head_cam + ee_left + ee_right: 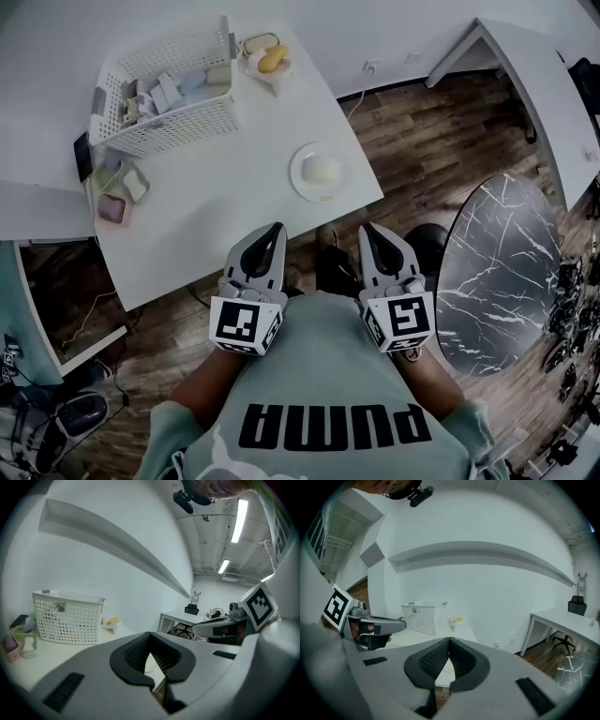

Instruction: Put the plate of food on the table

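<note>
A white plate (320, 172) with a pale round bun on it rests near the front right corner of the white table (216, 216). Both grippers hang close to my torso, off the table's front edge and short of the plate. My left gripper (274, 230) points at the table edge, its jaws shut with nothing held. My right gripper (368, 230) is beside it over the wooden floor, also shut and empty. In the left gripper view the dark pads (136, 656) meet at the tips. The right gripper view shows its pads (433, 660) closed the same way.
A white perforated basket (169, 89) full of small items stands at the table's back. A second dish with yellow food (265, 58) sits behind it. Small containers (120, 195) lie at the left edge. A round marble table (502, 272) stands to the right, another white desk (548, 89) beyond.
</note>
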`<state>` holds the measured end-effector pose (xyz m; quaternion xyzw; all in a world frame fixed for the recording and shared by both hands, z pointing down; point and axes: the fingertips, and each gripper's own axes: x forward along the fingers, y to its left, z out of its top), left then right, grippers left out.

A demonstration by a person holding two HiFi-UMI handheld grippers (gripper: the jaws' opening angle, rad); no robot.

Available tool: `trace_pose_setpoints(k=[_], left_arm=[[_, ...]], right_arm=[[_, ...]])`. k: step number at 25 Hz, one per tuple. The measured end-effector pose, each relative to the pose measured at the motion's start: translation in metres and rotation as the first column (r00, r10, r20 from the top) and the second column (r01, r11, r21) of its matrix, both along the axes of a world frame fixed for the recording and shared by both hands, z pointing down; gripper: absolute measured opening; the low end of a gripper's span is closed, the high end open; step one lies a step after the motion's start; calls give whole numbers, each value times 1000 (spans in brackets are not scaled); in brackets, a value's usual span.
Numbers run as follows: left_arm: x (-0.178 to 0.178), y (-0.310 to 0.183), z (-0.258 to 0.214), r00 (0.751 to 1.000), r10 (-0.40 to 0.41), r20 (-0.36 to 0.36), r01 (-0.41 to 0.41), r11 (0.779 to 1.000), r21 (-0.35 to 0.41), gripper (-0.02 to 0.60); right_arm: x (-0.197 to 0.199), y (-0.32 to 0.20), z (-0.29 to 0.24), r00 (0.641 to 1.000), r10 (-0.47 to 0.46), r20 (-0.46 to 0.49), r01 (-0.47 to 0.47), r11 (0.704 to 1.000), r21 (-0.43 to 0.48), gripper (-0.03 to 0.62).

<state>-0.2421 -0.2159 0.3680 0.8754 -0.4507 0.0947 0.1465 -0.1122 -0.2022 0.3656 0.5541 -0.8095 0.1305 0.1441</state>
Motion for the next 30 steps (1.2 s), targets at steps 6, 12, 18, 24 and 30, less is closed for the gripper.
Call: trace_pose_setpoints(k=[6, 12, 18, 24, 30], left_arm=[[16, -25, 4, 1000, -9, 13, 9, 1000, -15, 6], [21, -49, 16, 999, -42, 6, 42, 997, -67, 6], [20, -69, 31, 996, -86, 4, 86, 988, -125, 6], [20, -87, 45, 992, -126, -1, 124, 977, -174, 6], [17, -98, 81, 987, -160, -7, 151, 944, -293, 6]], right_arm=[[12, -29, 5, 1000, -30, 3, 30, 999, -14, 8], [24, -57, 13, 999, -43, 12, 43, 998, -35, 8], [36, -82, 28, 999, -46, 28, 48, 996, -80, 8], [40, -104, 49, 997, -72, 36, 76, 986, -146, 8], [42, -117, 88, 992, -118, 38, 124, 951, -283, 8]])
